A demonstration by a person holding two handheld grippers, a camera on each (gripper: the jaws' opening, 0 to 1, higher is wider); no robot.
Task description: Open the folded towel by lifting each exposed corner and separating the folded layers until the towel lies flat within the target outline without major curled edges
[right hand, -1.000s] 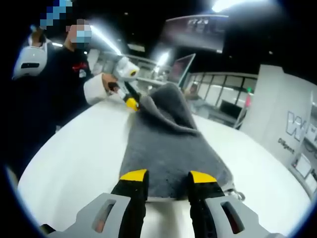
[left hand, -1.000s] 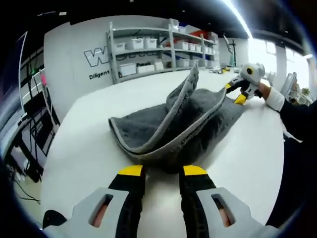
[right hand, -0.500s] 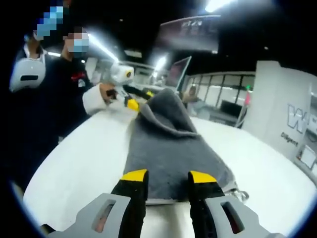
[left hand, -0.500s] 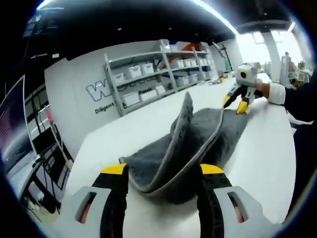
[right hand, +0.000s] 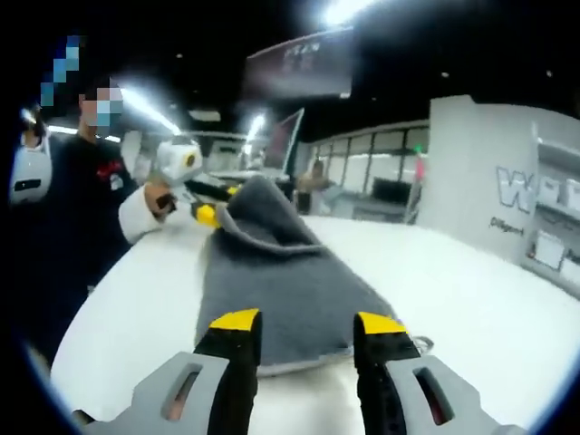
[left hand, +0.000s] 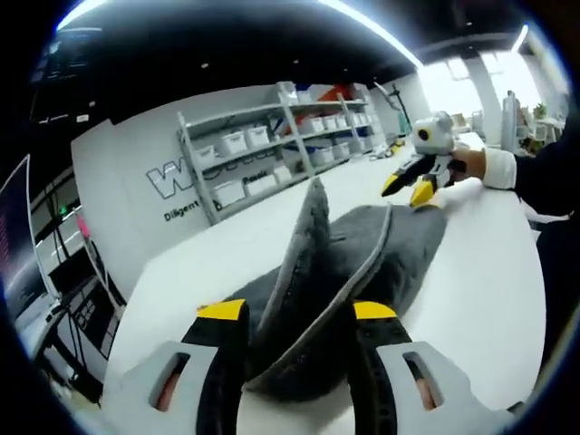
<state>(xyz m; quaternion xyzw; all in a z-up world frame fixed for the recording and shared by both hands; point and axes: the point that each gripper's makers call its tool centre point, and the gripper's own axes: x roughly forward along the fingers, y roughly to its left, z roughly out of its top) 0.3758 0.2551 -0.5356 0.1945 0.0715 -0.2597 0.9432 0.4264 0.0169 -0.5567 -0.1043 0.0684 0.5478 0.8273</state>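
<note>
The left tool [left hand: 294, 313] has its jaws parted around the towel's [left hand: 399, 245] raised near corner. The right tool [right hand: 308, 324], jaws apart, straddles the opposite edge on the white bench [right hand: 471, 281]. Shelves [left hand: 272, 145] show in the left gripper view, the person [right hand: 68, 190] in the right gripper view.

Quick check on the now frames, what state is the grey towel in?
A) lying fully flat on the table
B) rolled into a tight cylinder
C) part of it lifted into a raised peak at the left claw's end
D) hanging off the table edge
C: in the left gripper view the grey towel rises in a peaked fold between the jaws of the left claw, above the white table.
</note>
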